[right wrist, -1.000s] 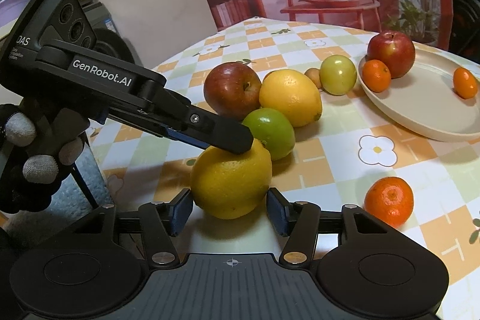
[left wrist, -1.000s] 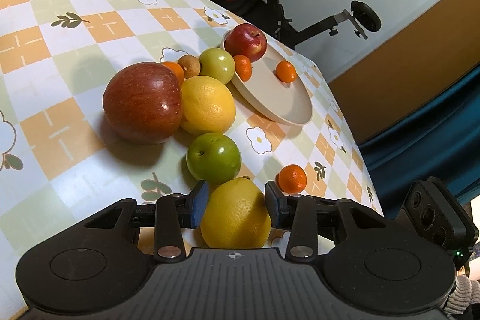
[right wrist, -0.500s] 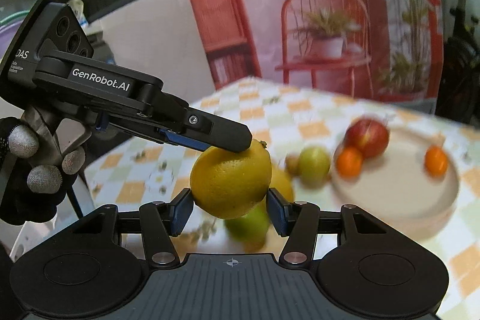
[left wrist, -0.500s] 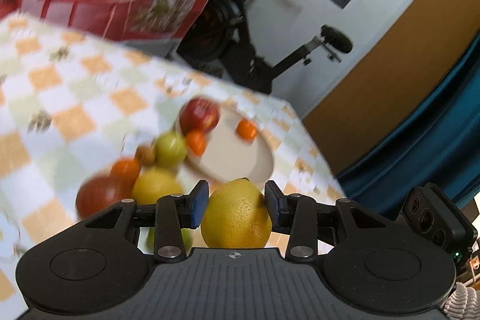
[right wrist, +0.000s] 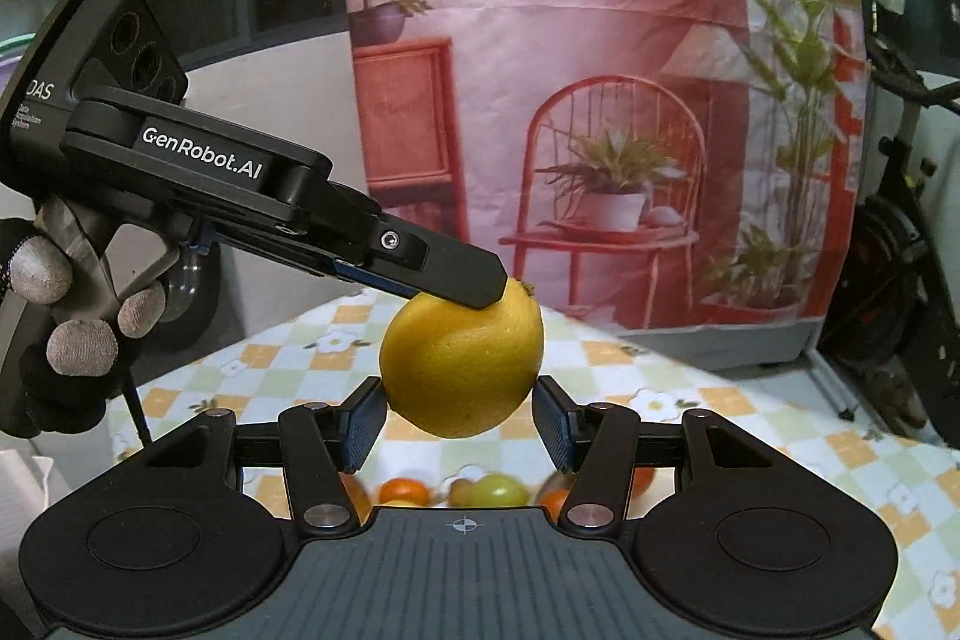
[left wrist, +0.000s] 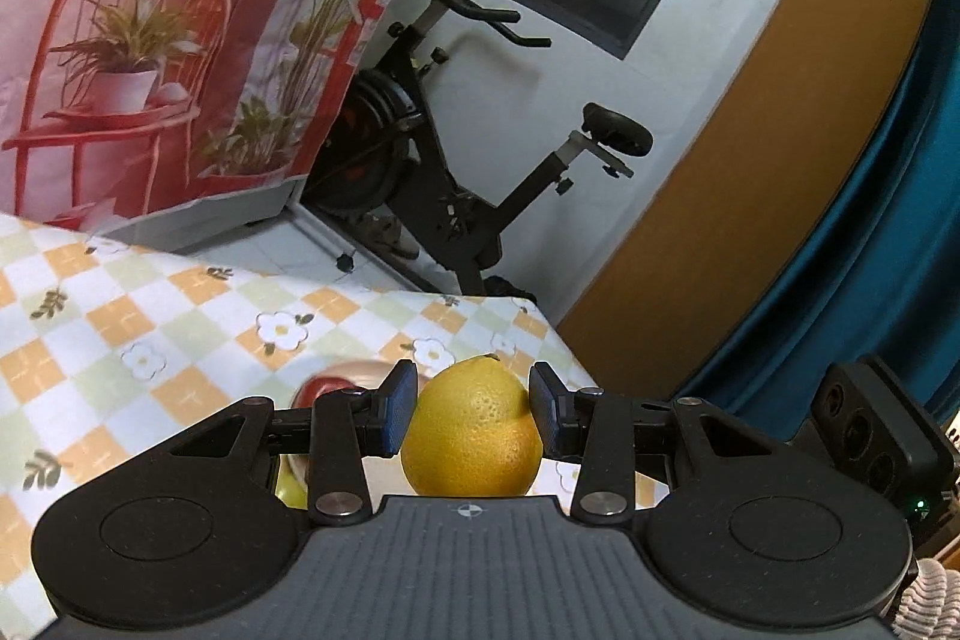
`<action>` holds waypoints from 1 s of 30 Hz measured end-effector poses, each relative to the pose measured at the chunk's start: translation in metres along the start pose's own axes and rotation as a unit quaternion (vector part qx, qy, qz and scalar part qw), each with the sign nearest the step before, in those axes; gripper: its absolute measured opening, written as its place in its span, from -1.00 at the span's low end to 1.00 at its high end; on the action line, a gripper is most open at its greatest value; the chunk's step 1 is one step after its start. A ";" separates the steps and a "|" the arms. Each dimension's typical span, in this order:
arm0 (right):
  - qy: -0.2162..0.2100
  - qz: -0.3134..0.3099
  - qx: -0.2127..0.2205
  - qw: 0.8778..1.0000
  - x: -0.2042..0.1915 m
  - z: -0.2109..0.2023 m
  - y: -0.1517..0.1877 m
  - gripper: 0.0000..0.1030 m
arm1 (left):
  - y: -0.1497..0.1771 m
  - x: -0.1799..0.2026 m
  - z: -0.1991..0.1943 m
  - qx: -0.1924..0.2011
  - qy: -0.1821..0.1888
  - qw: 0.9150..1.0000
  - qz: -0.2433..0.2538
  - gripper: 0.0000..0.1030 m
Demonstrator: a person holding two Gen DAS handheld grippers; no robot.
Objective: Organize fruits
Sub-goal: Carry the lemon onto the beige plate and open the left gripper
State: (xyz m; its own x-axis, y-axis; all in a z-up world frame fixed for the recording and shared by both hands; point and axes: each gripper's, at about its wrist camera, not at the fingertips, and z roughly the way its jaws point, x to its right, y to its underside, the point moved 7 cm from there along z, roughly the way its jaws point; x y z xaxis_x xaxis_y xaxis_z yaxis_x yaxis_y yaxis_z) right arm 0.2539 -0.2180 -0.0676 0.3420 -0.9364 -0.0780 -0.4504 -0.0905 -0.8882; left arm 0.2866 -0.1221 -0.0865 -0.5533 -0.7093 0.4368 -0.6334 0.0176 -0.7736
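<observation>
Checkered table [left wrist: 150, 340] below, exercise bike [left wrist: 456, 172] behind. Left gripper [left wrist: 474, 409] and right gripper [right wrist: 459, 421] both clamp one lemon [right wrist: 462, 367], held in the air above the table; remaining fruit [right wrist: 492, 490] blurred underneath.

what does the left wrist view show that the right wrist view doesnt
Only the left wrist view: the exercise bike's saddle, a teal curtain and a red apple behind the fingers. Only the right wrist view: the left gripper seen from the side, the gloved hand that holds it, and tangerines below. Both: the lemon between both grippers' pads, the checked tablecloth, the red chair backdrop.
</observation>
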 end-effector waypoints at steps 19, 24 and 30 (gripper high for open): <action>0.013 0.099 -0.062 0.993 0.100 0.056 0.065 -0.03 | 0.014 -0.044 0.122 -0.107 0.008 0.994 -0.009 -0.16; 0.022 0.119 -0.082 0.989 0.127 0.075 0.077 -0.03 | 0.016 -0.056 0.155 -0.130 0.011 0.991 -0.018 -0.16; 0.032 0.113 -0.111 0.987 0.147 0.096 0.082 -0.03 | 0.013 -0.069 0.178 -0.145 0.009 0.989 -0.025 -0.16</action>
State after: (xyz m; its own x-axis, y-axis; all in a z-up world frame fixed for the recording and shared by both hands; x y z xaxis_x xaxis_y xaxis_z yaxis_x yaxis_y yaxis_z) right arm 0.3462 -0.3302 -0.1953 0.1636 -0.9598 -0.2280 -0.6810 0.0574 -0.7300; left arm 0.4122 -0.1984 -0.2084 -0.5248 -0.7016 0.4820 -0.7879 0.1860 -0.5870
